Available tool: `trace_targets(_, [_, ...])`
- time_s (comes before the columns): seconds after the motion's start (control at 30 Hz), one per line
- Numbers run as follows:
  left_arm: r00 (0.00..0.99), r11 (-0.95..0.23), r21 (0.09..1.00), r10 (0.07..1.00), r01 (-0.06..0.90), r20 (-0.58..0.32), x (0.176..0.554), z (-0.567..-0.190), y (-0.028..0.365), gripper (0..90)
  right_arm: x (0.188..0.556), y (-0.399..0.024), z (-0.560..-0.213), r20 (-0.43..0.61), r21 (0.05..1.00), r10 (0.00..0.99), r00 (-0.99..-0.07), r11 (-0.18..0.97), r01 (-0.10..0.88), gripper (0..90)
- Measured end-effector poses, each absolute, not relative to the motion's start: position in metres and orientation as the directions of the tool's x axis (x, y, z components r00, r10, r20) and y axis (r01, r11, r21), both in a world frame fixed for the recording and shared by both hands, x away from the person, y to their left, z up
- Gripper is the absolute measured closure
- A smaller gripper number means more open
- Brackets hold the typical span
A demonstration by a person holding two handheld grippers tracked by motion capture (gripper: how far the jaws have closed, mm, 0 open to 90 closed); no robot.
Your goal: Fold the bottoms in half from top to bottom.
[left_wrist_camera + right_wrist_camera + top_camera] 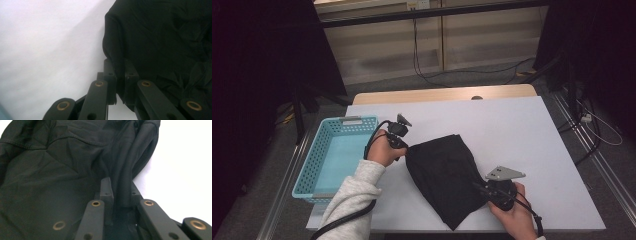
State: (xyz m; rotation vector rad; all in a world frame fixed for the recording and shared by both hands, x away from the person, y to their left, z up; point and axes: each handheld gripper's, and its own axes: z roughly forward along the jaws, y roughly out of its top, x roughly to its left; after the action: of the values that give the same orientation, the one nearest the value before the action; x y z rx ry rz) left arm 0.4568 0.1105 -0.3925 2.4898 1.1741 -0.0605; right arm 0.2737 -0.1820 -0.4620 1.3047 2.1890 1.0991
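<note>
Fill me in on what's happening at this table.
A person works a black garment lying on the white table with two handheld grippers. The left gripper is shut on the cloth's upper left edge, the right gripper on a rolled fold at its lower right. A blue basket sits at the left.

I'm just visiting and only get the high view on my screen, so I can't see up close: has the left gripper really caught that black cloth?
Observer: Yes. In the left gripper view, the left gripper has a fold at the edge of the black cloth pinched between its jaws.
Operator: And the right one?
Observer: The right gripper is shut on a thick rolled edge of the cloth, which runs up from between its jaws.
Operator: Is that edge stitched?
Observer: The right gripper view shows a stitched seam across the cloth, farther from the jaws.
</note>
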Motion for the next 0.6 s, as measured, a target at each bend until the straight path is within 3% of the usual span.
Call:
trace_targets(0.17, [0.657, -0.606, 0.278, 0.739, 0.745, -0.152, 0.462, -0.376, 0.111, 84.4, 0.274, -0.179, -0.456, 0.084, 0.785, 0.858, -0.508, 0.257, 0.564, 80.9])
trace_targets(0.6, [0.665, -0.617, 0.283, 0.737, 0.734, -0.119, 0.469, -0.348, 0.107, 84.6, 0.280, -0.181, -0.441, 0.117, 0.828, 0.867, -0.485, 0.185, 0.530, 81.0])
